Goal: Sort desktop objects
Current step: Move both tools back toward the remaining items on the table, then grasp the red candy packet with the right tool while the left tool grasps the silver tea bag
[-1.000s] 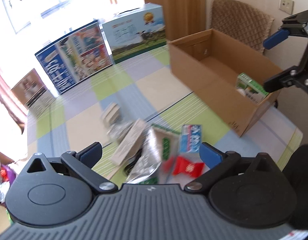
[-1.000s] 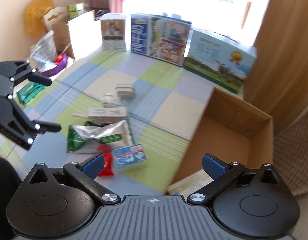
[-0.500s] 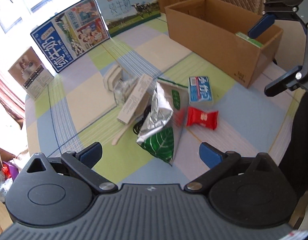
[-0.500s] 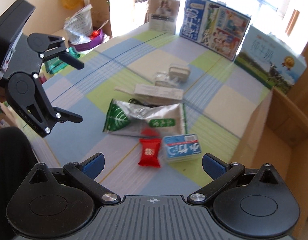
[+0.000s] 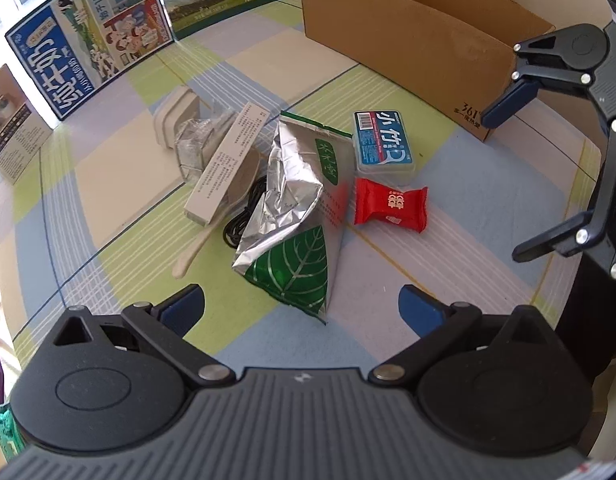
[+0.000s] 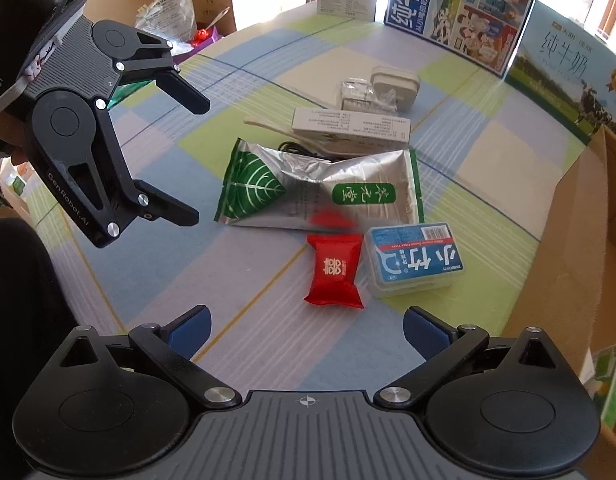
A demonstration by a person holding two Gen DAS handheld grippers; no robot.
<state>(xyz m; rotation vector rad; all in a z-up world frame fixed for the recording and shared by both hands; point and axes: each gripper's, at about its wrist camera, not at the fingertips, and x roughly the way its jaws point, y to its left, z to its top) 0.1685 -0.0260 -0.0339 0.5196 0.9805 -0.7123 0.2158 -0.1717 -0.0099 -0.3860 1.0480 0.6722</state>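
The red candy (image 6: pixel 335 271) lies just ahead of the right gripper (image 6: pixel 305 330), beside the foil pouch (image 6: pixel 320 192). The left gripper (image 5: pixel 301 304) faces that pouch instead. Both grippers' fingers are spread wide and empty.

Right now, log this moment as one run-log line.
left gripper: open, empty | right gripper: open, empty, nearest red candy wrapper | brown cardboard box: open | silver-green foil pouch: on table

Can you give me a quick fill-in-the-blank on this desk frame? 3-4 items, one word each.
1. The candy packet beside the blue floss box is ____ in colour.
2. The silver bag carries a green ____ print.
3. The left gripper and right gripper both have jaws that are ____.
4. The cardboard box is printed with the number ____.

Missing words: red; leaf; open; 361
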